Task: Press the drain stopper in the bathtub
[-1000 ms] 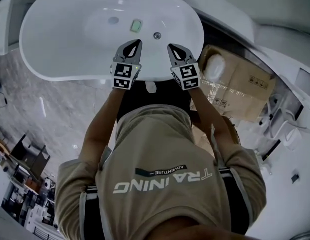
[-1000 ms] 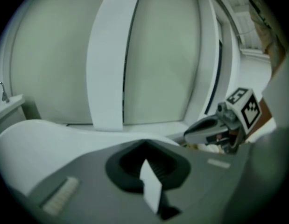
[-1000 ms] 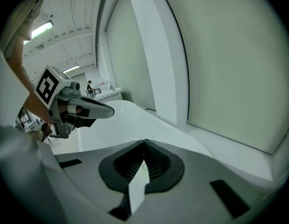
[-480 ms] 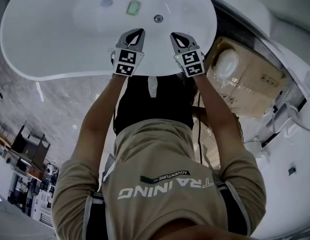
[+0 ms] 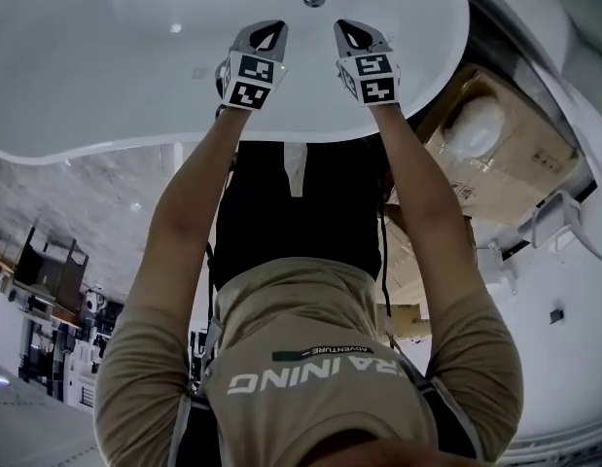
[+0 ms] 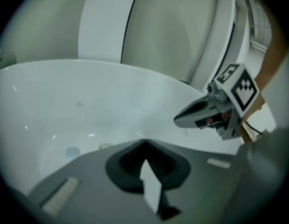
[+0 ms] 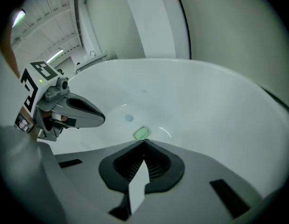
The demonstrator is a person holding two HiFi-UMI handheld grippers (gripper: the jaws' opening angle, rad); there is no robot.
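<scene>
Both grippers have advanced past the bathtub (image 5: 106, 76) rim and now hang over its basin. Left gripper (image 5: 269, 33) and right gripper (image 5: 351, 33) each have jaws pressed together, holding nothing. The round drain stopper (image 7: 129, 118) lies on the bathtub floor, well ahead, near a green block (image 7: 141, 133). Risk: hitting the block, or skidding off the glossy surface. Shirt (image 5: 320, 358) print, upside down, reads "RAINING" and "ADVENTURE".

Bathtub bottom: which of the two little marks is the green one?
The squarish patch is green. The round spot just beyond it in the right gripper view is pale bluish grey.
</scene>
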